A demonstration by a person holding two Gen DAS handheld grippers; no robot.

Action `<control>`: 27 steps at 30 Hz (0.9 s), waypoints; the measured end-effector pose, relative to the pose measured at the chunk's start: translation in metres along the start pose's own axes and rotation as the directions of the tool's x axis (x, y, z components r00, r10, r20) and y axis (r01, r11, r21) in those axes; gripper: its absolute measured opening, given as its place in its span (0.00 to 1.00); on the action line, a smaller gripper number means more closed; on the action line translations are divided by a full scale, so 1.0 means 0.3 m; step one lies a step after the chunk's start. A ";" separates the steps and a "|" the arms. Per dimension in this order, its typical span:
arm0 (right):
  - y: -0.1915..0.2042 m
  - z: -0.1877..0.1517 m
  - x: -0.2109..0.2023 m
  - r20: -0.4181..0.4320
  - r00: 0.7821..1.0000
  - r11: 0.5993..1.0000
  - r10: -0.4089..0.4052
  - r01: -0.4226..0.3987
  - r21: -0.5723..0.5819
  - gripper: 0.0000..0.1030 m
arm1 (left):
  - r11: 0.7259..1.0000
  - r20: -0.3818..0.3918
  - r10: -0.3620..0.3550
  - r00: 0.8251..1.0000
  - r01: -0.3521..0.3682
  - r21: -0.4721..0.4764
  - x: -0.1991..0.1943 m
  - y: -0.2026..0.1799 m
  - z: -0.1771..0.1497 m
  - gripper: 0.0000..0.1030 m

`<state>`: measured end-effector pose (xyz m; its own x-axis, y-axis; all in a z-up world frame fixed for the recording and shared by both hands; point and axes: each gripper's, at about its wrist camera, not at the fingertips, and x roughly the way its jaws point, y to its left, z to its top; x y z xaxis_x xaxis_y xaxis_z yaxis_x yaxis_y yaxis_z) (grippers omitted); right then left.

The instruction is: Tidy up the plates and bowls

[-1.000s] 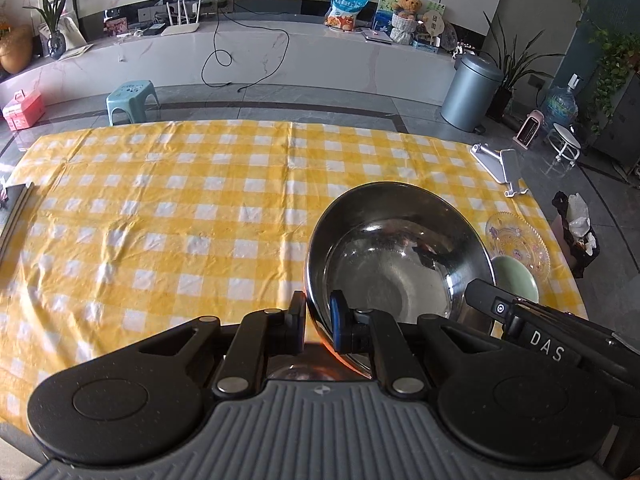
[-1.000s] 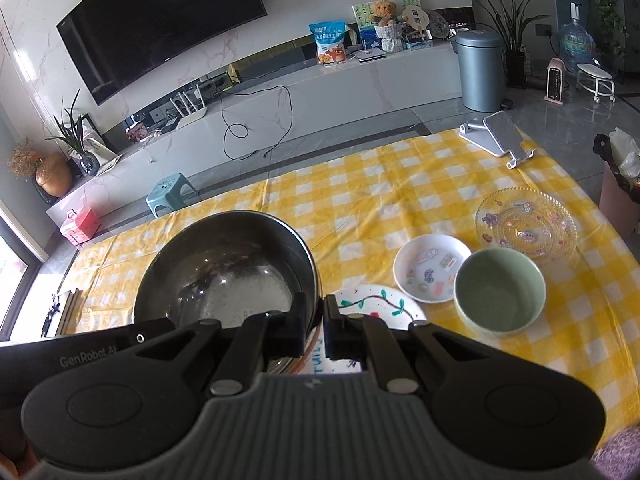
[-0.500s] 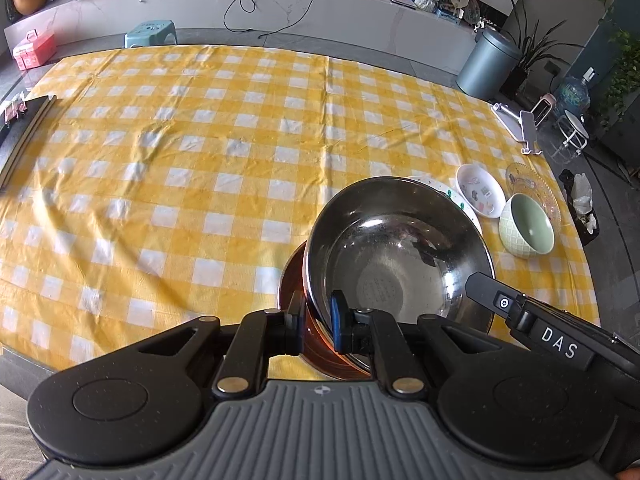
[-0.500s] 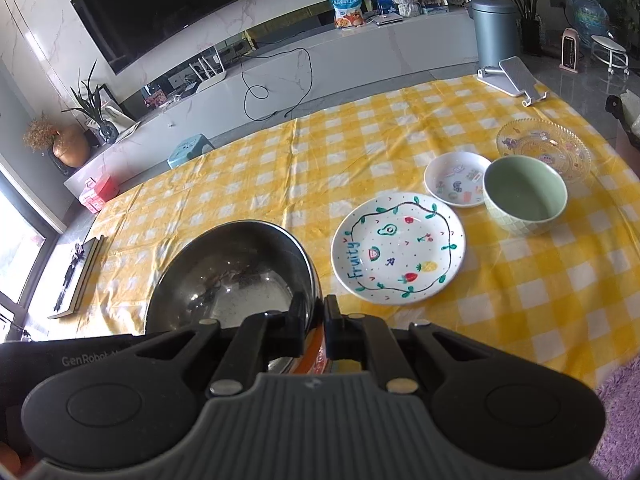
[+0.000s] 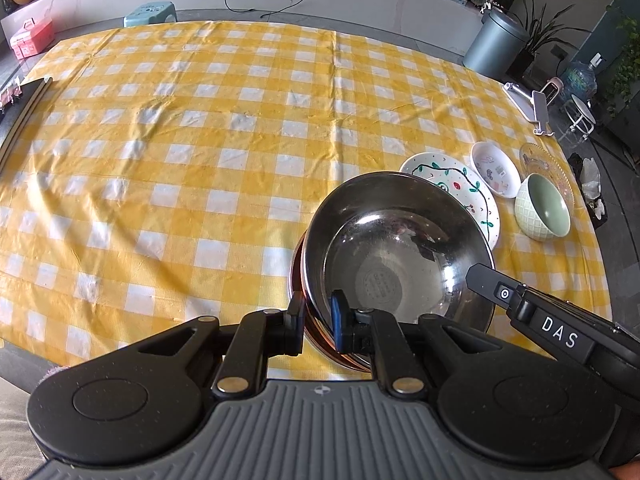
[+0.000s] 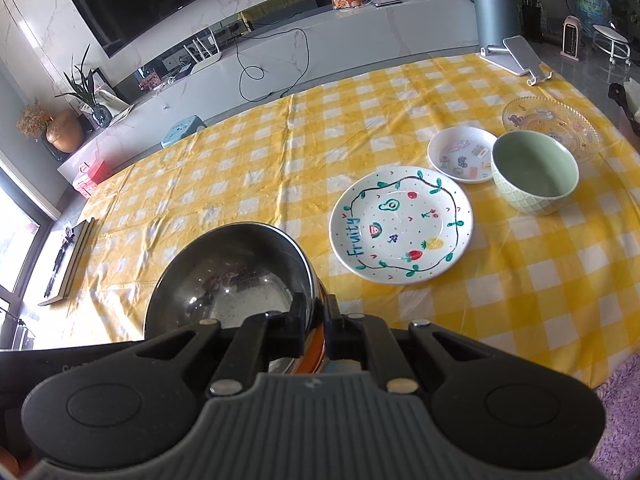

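Note:
A large steel bowl (image 5: pixel 400 248) (image 6: pixel 232 276) is held low over the near edge of the yellow checked table (image 5: pixel 200 140) (image 6: pixel 520 300). A copper-coloured rim shows under its near side. My left gripper (image 5: pixel 318 320) is shut on its near rim. On the bowl's opposite rim my right gripper (image 6: pixel 314 324) is shut as well. Right of it lie a white "Fruity" plate (image 6: pixel 400 224) (image 5: pixel 452 188), a small white dish (image 6: pixel 462 154) (image 5: pixel 496 170), a green bowl (image 6: pixel 534 170) (image 5: pixel 542 208) and a clear patterned plate (image 6: pixel 552 124) (image 5: pixel 546 168).
A white phone stand (image 6: pixel 516 56) (image 5: pixel 532 106) sits at the table's far right corner. A dark flat tray (image 6: pixel 70 260) lies on the left edge. Beyond the table are a TV bench, a blue stool (image 5: pixel 150 14) and a grey bin (image 5: pixel 494 46).
Both grippers have carried the steel bowl down and back toward the near table edge. The decorated plate, earlier hidden under the bowl, now lies uncovered to its right.

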<state>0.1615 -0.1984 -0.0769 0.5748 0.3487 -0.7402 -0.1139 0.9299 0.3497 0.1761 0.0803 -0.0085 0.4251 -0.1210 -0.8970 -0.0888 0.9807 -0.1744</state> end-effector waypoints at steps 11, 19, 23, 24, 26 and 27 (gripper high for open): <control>-0.002 -0.016 0.036 -0.017 1.000 1.000 -0.008 0.008 -0.002 0.05 | 0.999 -0.011 0.032 0.999 -0.031 0.013 0.032 -0.001 0.003 0.14; -0.002 -0.020 0.044 -0.012 1.000 1.000 -0.012 0.012 -0.009 0.05 | 0.999 -0.020 0.034 0.999 -0.034 0.010 0.045 0.001 0.003 0.15; -0.003 -0.022 0.039 -0.010 1.000 1.000 0.001 -0.001 -0.007 0.10 | 1.000 -0.020 0.028 0.999 -0.028 0.011 0.043 0.001 0.003 0.16; -0.002 -0.023 0.036 -0.007 1.000 1.000 0.002 -0.002 -0.008 0.10 | 1.000 -0.018 0.028 0.999 -0.028 0.012 0.042 0.002 0.003 0.18; -0.003 -0.024 0.026 0.002 1.000 1.000 0.015 -0.015 -0.007 0.13 | 1.000 -0.011 0.023 1.000 -0.023 0.017 0.033 0.001 0.002 0.25; -0.005 -0.024 0.017 0.006 1.000 1.000 0.027 -0.027 -0.003 0.15 | 1.000 -0.005 0.023 1.000 -0.023 0.021 0.027 0.000 0.003 0.28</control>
<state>0.1589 -0.1972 -0.0855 0.5761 0.3728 -0.7274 -0.1319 0.9207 0.3674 0.1802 0.0793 -0.0154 0.4180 -0.0988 -0.9030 -0.0801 0.9862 -0.1450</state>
